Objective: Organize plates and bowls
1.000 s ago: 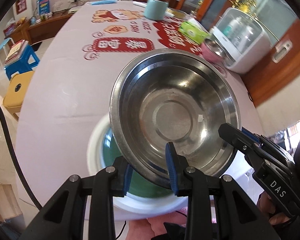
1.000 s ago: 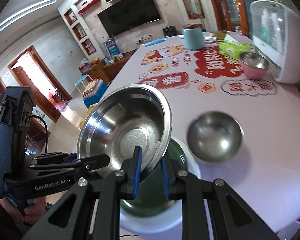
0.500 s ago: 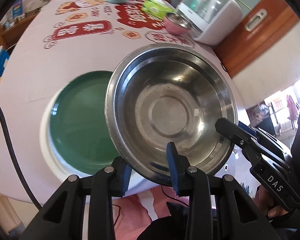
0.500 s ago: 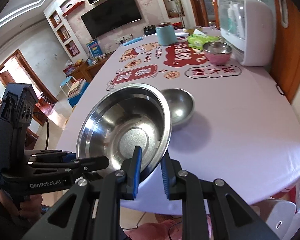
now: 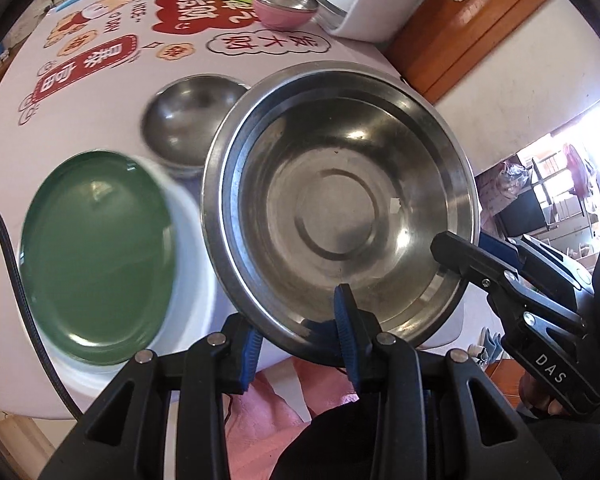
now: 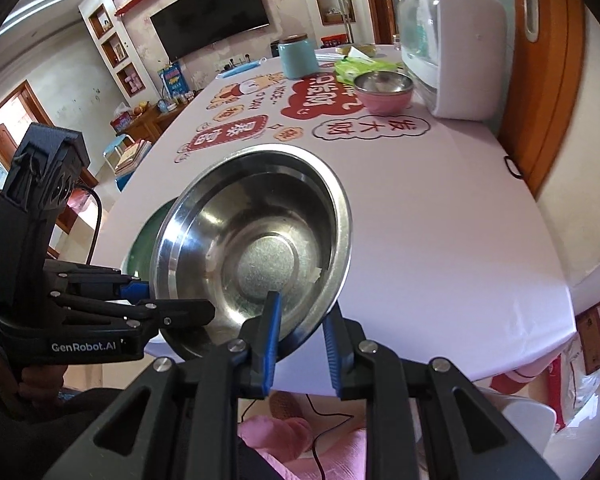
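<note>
Large steel bowl (image 5: 340, 216) gripped at near rim by left gripper (image 5: 298, 330) and right gripper (image 6: 300, 330), now carried off green plate (image 5: 96, 256), past small steel bowl (image 5: 192, 124), above table (image 6: 440, 216) edge.

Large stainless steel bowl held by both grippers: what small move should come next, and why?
Probably lower the large stainless steel bowl onto bare tablecloth beside the small steel bowl. Both the left gripper and right gripper clamp its near rim, it hangs tilted over the table's edge, and the green plate lies off to the side.
</note>
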The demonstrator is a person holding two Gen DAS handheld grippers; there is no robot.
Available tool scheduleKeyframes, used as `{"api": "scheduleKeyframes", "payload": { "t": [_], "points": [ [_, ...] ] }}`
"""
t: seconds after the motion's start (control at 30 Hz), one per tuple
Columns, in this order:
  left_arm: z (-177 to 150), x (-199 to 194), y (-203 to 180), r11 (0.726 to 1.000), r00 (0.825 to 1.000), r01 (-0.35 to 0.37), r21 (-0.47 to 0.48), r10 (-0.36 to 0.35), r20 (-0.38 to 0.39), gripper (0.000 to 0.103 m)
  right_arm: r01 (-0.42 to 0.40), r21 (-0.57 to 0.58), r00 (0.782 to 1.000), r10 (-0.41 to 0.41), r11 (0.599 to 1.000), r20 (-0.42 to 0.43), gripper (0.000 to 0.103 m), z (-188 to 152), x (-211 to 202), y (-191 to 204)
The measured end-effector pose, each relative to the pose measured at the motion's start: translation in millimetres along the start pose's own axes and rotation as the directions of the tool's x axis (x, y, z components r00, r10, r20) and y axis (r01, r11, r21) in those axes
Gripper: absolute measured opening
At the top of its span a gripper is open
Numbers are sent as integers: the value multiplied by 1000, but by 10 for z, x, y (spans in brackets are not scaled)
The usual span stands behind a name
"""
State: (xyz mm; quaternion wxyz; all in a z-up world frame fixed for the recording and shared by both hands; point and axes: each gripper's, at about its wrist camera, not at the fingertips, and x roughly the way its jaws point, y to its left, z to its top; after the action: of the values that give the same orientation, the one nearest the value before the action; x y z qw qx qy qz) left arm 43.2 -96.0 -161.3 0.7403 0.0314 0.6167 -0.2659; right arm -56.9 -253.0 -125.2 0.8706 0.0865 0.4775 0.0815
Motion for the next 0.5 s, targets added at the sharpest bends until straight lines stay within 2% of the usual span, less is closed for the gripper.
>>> {"api": "scheduleKeyframes", "payload": {
  "t": [0.13, 0.5],
  "points": [
    [75, 137, -171, 1000, 1000, -20, 0, 20, -21, 33, 16, -34, 999, -18, 999, -48, 22, 43, 50, -194],
    [236, 507, -359, 994, 996, -47, -95, 40, -78, 34, 3, -132, 982, -28, 991, -186, 24, 188, 343, -595]
  ]
}}
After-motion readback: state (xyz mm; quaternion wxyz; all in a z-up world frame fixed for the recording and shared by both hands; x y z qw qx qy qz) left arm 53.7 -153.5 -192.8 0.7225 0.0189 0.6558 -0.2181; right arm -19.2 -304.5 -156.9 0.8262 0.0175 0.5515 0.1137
